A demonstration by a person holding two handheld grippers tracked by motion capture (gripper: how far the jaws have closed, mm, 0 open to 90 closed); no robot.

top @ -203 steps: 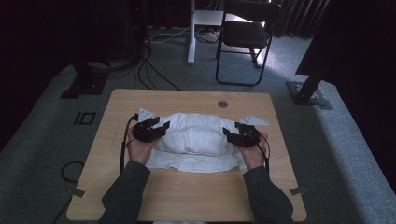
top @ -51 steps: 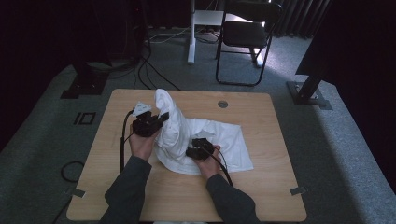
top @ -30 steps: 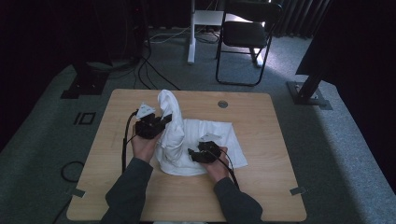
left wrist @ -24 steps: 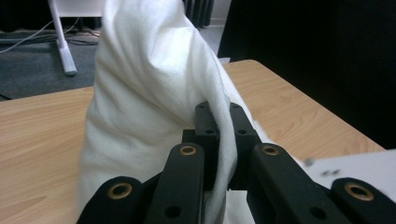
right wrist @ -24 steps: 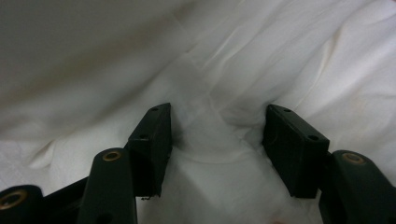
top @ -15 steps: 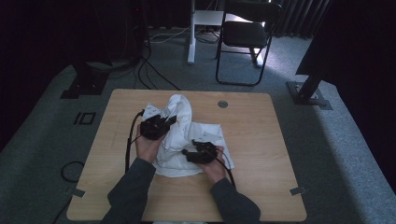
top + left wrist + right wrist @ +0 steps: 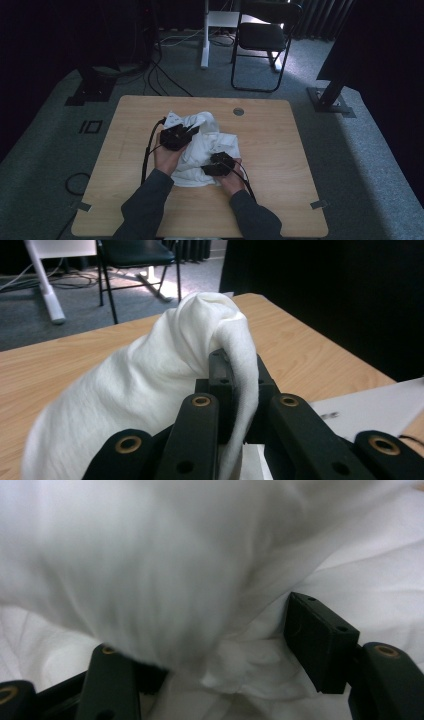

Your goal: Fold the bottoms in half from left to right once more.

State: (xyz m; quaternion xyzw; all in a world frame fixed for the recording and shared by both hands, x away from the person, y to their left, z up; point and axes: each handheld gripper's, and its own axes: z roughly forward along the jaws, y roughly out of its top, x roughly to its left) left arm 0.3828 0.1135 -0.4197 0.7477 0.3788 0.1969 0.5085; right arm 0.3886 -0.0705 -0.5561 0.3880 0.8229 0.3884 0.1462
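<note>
A crumpled white cloth (image 7: pixel 200 150) lies on the wooden table (image 7: pixel 280 150). My left gripper (image 7: pixel 189 131) is over the cloth's left part and is shut on a fold. In the left gripper view that fold (image 7: pixel 150 380) drapes up and over the closed jaws of the left gripper (image 7: pixel 235 365). My right gripper (image 7: pixel 206 169) rests low on the cloth's near edge, pointing left. In the right gripper view the right gripper (image 7: pixel 235 655) has its jaws apart, with loose bunched cloth (image 7: pixel 200 555) between them. A blurred fold hides the left jaw's tip.
The table has a round cable hole (image 7: pixel 238 111) near its far edge. Beyond it stand a black chair (image 7: pixel 265 35) and a white desk leg (image 7: pixel 205 35), with cables on the grey carpet. Bare tabletop lies to the right and left of the cloth.
The left gripper has carried its fold to the right and lower, so the raised peak of cloth has sunk toward the table. The right gripper has stayed about where it was.
</note>
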